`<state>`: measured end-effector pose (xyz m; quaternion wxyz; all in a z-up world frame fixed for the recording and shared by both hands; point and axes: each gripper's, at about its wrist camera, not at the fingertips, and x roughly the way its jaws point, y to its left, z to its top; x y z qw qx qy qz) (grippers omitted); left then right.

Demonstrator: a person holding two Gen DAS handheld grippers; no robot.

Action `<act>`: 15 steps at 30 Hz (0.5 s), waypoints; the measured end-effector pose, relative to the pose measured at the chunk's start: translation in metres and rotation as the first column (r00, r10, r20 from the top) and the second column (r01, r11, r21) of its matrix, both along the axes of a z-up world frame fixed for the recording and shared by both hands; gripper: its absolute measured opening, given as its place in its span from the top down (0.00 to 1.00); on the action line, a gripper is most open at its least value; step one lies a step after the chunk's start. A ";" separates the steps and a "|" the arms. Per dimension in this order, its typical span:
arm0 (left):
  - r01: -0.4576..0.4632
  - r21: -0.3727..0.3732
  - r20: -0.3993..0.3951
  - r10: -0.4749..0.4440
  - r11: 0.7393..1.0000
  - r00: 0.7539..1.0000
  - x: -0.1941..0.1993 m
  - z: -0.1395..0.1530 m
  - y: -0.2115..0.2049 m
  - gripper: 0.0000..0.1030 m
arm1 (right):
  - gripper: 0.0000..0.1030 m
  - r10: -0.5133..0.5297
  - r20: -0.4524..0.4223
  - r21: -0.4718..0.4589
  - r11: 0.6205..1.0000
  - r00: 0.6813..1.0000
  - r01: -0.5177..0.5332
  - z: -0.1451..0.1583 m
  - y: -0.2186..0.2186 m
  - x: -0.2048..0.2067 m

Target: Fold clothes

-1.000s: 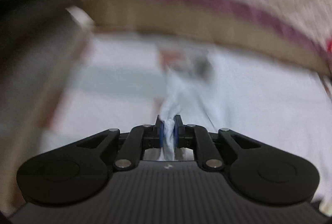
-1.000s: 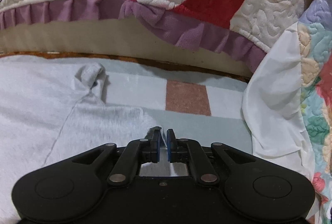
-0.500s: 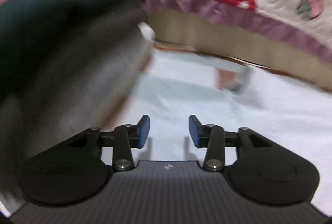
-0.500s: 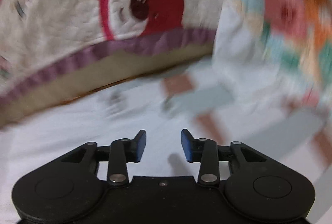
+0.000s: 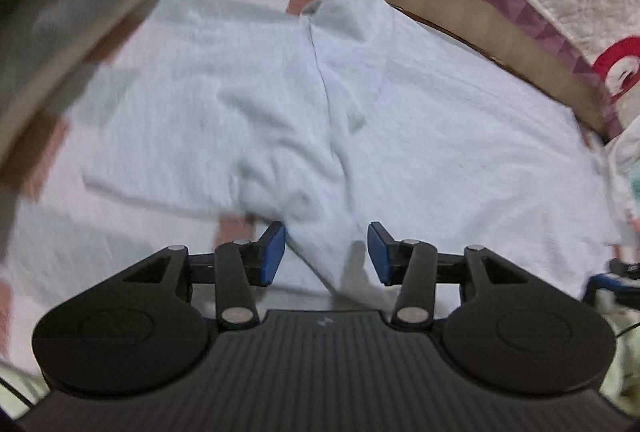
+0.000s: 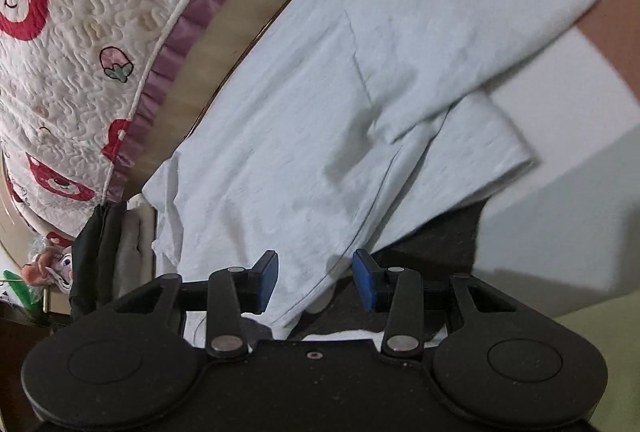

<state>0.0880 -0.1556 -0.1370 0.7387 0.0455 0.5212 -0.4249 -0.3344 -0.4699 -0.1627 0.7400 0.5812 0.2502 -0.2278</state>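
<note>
A pale blue-white garment [image 5: 304, 104] lies spread on a checked cloth surface, with one sleeve folded in over the body. It also shows in the right wrist view [image 6: 328, 120]. My left gripper [image 5: 326, 254] is open, its blue pads on either side of a fold at the garment's near edge, not closed on it. My right gripper [image 6: 315, 278] is open over the garment's hem edge, with cloth lying between the pads. The other gripper's tip shows at the far right of the left wrist view [image 5: 612, 280].
A quilted bear-print cover [image 6: 72, 44] with a purple ruffle hangs along the far side. A stack of folded dark and grey clothes [image 6: 108, 244] sits at the left end. The checked cloth [image 6: 580, 104] extends to the right. A dark shadow patch [image 6: 440, 240] lies by the hem.
Both grippers let go of the garment and opened. Both then swung to a new spot along the garment's near edge, and the sleeve now lies folded over the body.
</note>
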 end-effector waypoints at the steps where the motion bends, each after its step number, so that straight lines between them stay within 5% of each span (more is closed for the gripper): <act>1: -0.005 -0.012 -0.033 0.004 1.000 0.999 -0.001 -0.002 0.003 0.57 | 0.53 0.016 -0.017 -0.005 1.000 1.000 -0.016 -0.002 0.004 0.005; 5: -0.005 -0.054 -0.169 -0.004 0.999 0.986 -0.005 -0.013 0.005 0.56 | 0.50 0.049 -0.005 -0.040 0.998 0.999 -0.050 -0.007 0.011 0.026; 7: 0.000 -0.071 -0.210 -0.015 0.997 0.978 -0.006 -0.017 0.001 0.52 | 0.92 0.100 0.027 -0.068 0.993 0.995 -0.098 0.002 0.013 0.035; 11: 0.011 -0.066 -0.245 -0.027 0.998 0.969 -0.011 -0.023 -0.006 0.50 | 0.93 0.190 0.067 -0.170 0.970 0.980 -0.176 0.043 0.010 0.037; 15: 0.035 -0.057 -0.255 -0.048 0.998 0.966 -0.014 -0.026 -0.009 0.49 | 0.92 0.259 -0.215 -0.249 0.918 0.942 -0.310 0.039 0.017 0.051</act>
